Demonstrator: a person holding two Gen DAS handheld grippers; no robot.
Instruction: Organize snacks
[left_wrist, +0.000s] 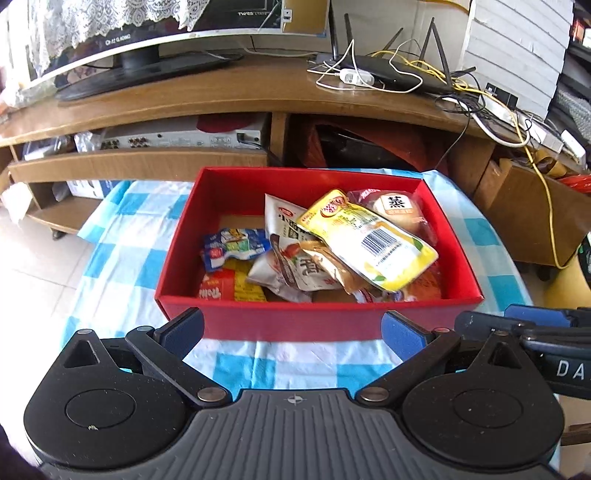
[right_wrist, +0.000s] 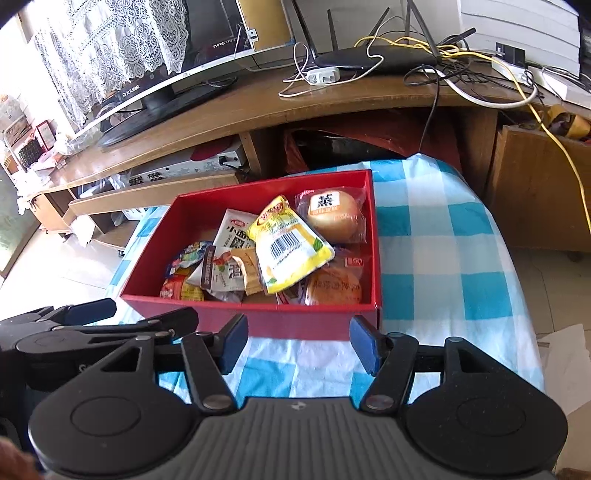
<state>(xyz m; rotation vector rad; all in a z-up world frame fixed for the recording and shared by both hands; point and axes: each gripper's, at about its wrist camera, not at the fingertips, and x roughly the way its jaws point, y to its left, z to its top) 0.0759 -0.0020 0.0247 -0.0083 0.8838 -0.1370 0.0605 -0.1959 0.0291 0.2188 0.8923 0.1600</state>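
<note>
Snack packets are seen piled inside the red box (left_wrist: 317, 317) on the checked cloth (right_wrist: 443, 258). Just short of the box's near wall (long axis crosswise), the left gripper (left_wrist: 293, 330) and right gripper (right_wrist: 297, 343) are held spread, empty, equally near.

Red open-topped box (left_wrist: 317, 317) resting flat on the blue-and-white checked surface (left_wrist: 122, 258), packed with snack packets. Yellow pouch (left_wrist: 373, 240) lying barcode-up, tilted across the top of the heap. Wrapped round bun (left_wrist: 400, 212) with a black-and-white label, tucked in the far right corner. White sachet (left_wrist: 284, 221) leaning beside the yellow pouch. Blue-and-white packet (left_wrist: 234, 249) lying toward the left. Red-and-yellow packet (left_wrist: 231, 288) against the near wall. Orange-wrapped round cake (right_wrist: 334, 286) in the near right corner.
</note>
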